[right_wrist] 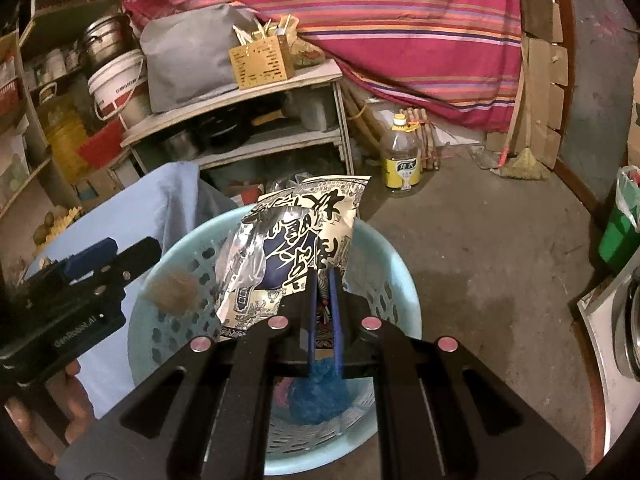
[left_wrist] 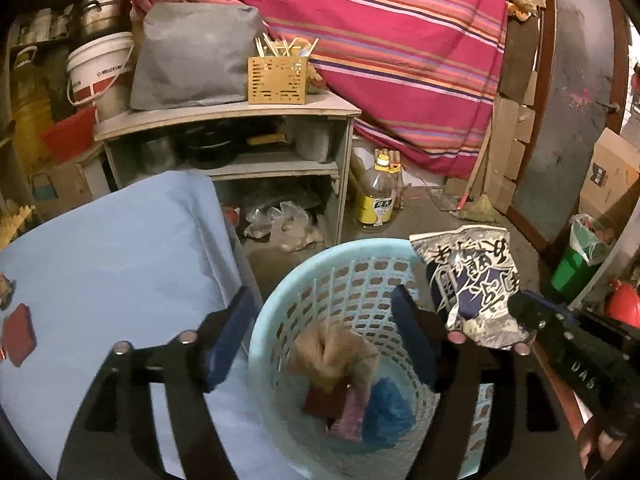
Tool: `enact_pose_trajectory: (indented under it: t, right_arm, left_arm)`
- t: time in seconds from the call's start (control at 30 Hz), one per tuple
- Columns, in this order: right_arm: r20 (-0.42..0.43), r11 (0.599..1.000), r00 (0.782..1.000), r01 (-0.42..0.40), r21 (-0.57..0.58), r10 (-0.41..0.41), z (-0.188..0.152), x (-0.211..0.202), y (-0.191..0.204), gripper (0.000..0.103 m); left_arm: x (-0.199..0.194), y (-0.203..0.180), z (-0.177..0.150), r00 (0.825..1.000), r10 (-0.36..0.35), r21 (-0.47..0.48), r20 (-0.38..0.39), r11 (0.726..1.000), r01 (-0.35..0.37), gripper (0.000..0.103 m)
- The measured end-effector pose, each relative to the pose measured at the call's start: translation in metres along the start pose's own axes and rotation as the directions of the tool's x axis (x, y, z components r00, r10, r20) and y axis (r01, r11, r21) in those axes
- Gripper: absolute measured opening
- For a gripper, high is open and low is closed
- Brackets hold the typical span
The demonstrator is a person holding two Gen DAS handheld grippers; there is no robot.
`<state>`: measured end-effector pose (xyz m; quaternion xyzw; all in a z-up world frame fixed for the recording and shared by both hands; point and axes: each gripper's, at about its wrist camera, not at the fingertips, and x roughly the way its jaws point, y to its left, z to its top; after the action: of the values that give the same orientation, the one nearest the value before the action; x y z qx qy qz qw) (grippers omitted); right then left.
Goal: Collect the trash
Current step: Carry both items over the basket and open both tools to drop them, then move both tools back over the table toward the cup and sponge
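A light blue plastic basket (left_wrist: 276,304) (right_wrist: 396,280) stands on the floor with trash inside: a blue crumpled bag (left_wrist: 386,410) (right_wrist: 316,392), a red packet (left_wrist: 324,400) and a pink one. A blurred brown lump (left_wrist: 332,352) (right_wrist: 172,290) is in mid-air over the basket, below my left gripper (left_wrist: 324,332), which is open and empty. My right gripper (right_wrist: 323,280) (left_wrist: 520,308) is shut on a crumpled black-and-white snack bag (right_wrist: 296,240) (left_wrist: 472,276) and holds it above the basket's rim.
A table with a light blue cloth (left_wrist: 108,260) stands left of the basket, with a red packet (left_wrist: 18,334) on it. Behind are a grey shelf unit (left_wrist: 224,140), an oil bottle (left_wrist: 378,196), a white bucket (left_wrist: 100,72) and a green bin (left_wrist: 580,256).
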<state>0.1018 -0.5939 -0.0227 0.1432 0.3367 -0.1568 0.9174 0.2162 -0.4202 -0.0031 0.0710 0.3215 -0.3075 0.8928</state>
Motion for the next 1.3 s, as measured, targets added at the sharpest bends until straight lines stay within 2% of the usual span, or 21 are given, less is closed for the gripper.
enact_pose_trajectory:
  t: [0.13, 0.23, 0.27, 0.3, 0.33, 0.37, 0.4, 0.47, 0.57, 0.67, 0.77, 0.87, 1.03, 1.3]
  right_arm:
    - [-0.009, 1.0, 1.0, -0.006, -0.003, 0.006, 0.0, 0.003, 0.004, 0.008]
    - [-0.026, 1.0, 1.0, -0.01, -0.014, 0.009, 0.001, 0.009, 0.01, 0.015]
    - [-0.024, 1.0, 1.0, 0.007, -0.015, -0.007, 0.001, 0.01, 0.012, 0.029]
    - [-0.025, 1.0, 0.999, 0.019, -0.016, -0.019, 0.001, 0.012, 0.014, 0.038]
    - [-0.028, 0.999, 0.999, 0.028, -0.015, -0.028, 0.001, 0.014, 0.016, 0.055]
    - [-0.029, 0.999, 0.999, 0.034, -0.009, -0.034, 0.0, 0.015, 0.018, 0.065]
    - [-0.029, 0.999, 0.999, 0.035, -0.005, -0.035, 0.0, 0.016, 0.02, 0.067]
    - [-0.026, 0.999, 0.999, 0.045, -0.001, -0.045, 0.0, 0.016, 0.026, 0.08]
    - [0.012, 0.998, 0.998, 0.058, -0.018, -0.058, 0.001, 0.01, 0.042, 0.093]
    - [0.043, 0.998, 0.998, 0.052, -0.047, -0.05, 0.0, 0.004, 0.064, 0.098]
    - [0.056, 0.995, 0.998, 0.043, -0.09, -0.038, -0.003, 0.003, 0.092, 0.098]
    - [0.062, 0.991, 0.998, 0.03, -0.13, -0.022, -0.006, 0.005, 0.124, 0.098]
    - [0.076, 0.978, 0.997, -0.014, -0.21, 0.031, -0.012, 0.008, 0.182, 0.098]
    - [0.042, 0.95, 0.996, -0.056, -0.306, 0.072, -0.023, 0.026, 0.251, 0.098]
  left_arm:
    - [-0.005, 0.005, 0.001, 1.0, 0.01, -0.01, 0.017, 1.0, -0.01, 0.079]
    - [-0.023, 0.023, -0.001, 0.998, 0.035, -0.021, 0.047, 0.999, -0.034, 0.083]
    - [-0.028, 0.028, -0.002, 0.998, 0.044, -0.023, 0.053, 0.999, -0.043, 0.084]
    - [-0.033, 0.036, -0.002, 0.997, 0.054, -0.025, 0.06, 0.998, -0.053, 0.084]
    - [-0.04, 0.046, -0.003, 0.996, 0.068, -0.033, 0.066, 0.997, -0.066, 0.085]
    - [-0.046, 0.054, -0.005, 0.995, 0.076, -0.041, 0.068, 0.996, -0.073, 0.085]
    - [-0.051, 0.063, -0.006, 0.994, 0.085, -0.05, 0.07, 0.995, -0.081, 0.086]
    - [-0.066, 0.083, -0.012, 0.991, 0.112, -0.072, 0.076, 0.992, -0.107, 0.086]
    - [-0.088, 0.116, -0.022, 0.981, 0.171, -0.102, 0.088, 0.982, -0.162, 0.088]
    - [-0.109, 0.147, -0.035, 0.963, 0.251, -0.116, 0.103, 0.964, -0.239, 0.091]
    - [-0.126, 0.178, -0.046, 0.946, 0.31, -0.136, 0.096, 0.945, -0.296, 0.092]
    - [-0.144, 0.214, -0.06, 0.924, 0.373, -0.174, 0.088, 0.919, -0.355, 0.092]
    - [-0.174, 0.27, -0.083, 0.877, 0.475, -0.237, 0.074, 0.862, -0.448, 0.096]
    - [-0.202, 0.319, -0.122, 0.826, 0.564, -0.299, 0.012, 0.79, -0.535, 0.097]
